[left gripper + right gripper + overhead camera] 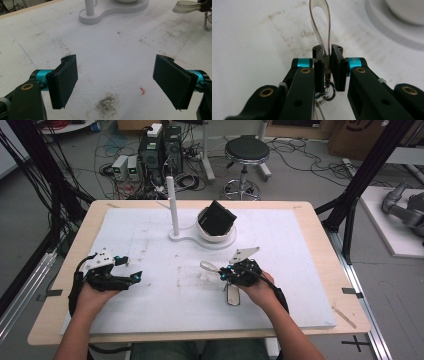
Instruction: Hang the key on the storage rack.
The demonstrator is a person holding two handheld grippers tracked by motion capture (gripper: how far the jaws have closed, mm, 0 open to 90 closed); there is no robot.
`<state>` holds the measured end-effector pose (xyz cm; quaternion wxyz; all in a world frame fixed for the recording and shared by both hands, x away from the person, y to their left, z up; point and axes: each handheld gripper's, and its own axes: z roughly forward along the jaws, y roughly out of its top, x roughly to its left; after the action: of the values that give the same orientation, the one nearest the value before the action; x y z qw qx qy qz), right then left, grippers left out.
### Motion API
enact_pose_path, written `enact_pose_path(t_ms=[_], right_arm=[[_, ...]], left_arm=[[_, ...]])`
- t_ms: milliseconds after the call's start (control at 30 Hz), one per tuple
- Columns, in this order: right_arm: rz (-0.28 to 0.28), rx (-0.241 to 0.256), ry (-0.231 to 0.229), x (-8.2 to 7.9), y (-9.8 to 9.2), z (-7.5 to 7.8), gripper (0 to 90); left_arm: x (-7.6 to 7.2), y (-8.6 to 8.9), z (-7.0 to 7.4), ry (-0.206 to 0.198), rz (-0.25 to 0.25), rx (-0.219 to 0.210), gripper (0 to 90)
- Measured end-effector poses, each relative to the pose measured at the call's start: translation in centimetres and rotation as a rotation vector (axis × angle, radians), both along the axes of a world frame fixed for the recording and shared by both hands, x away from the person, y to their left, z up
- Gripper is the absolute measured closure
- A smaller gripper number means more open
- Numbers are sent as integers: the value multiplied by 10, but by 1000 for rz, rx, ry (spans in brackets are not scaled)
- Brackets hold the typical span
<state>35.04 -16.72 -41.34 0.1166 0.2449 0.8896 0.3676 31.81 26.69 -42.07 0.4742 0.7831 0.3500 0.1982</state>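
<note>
My right gripper (222, 271) is shut on a keychain at the metal clasp of its pale strap loop (207, 266), right of the board's middle. In the right gripper view the loop (329, 27) sticks out beyond the pads, and a small metal ring (329, 93) hangs beneath my right gripper (327, 53). A silvery oval tag (233, 295) dangles under that hand. My left gripper (135, 277) rests low at the board's left, open, with bare board between its pads (65, 80). The strap loop (186, 6) lies far off at the upper right.
A white stand (200, 237) with an upright post (172, 205) and a bowl holding a black object (217, 217) sits at the back centre of the white board (150, 235). Its base (110, 10) is ahead of my left gripper. A stool (246, 155) and cables lie beyond the table.
</note>
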Motion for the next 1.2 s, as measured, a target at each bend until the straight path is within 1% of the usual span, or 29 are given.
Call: enact_pose_path(t_ms=[100,200,267,300,367,400,500,567,667,700,800,967,1067,1133,1167,1200], right_arm=[[1,25,-42,0,4,12,826],[-13,60,-80,1,8,23,826],[-21,79,-96,3,11,29,826],[-23,84,-96,4,13,32,826],[-26,84,-111,8,16,36,825],[-23,86,-109,10,18,39,826],[-28,87,-112,15,22,44,826],[-34,87,-123,18,24,48,826],[-48,104,-141,24,25,54,825],[-52,109,-140,26,25,56,826],[-71,123,-163,31,28,66,826],[-81,137,-198,39,35,80,825],[-90,139,-222,44,40,89,825],[-93,136,-229,46,43,93,826],[-92,127,-239,48,46,96,826],[-94,131,-248,50,48,98,825]], left_arm=[[0,2,0,1,1,1,201],[-1,4,-2,8,10,-3,201],[-1,6,-2,8,12,-5,201],[-2,6,-2,7,15,-6,201],[-2,8,-1,5,18,-9,201],[-3,8,-1,5,17,-10,201],[-4,8,-1,4,9,2,201],[-4,8,-1,4,6,6,201],[-5,8,0,2,3,14,200],[-6,8,0,4,4,13,201],[-6,8,-1,5,4,17,201],[-7,7,0,4,5,14,201],[-7,7,0,3,3,19,201],[-7,6,0,4,0,19,201],[-7,6,0,4,2,14,201],[-6,5,-1,5,2,16,201]])
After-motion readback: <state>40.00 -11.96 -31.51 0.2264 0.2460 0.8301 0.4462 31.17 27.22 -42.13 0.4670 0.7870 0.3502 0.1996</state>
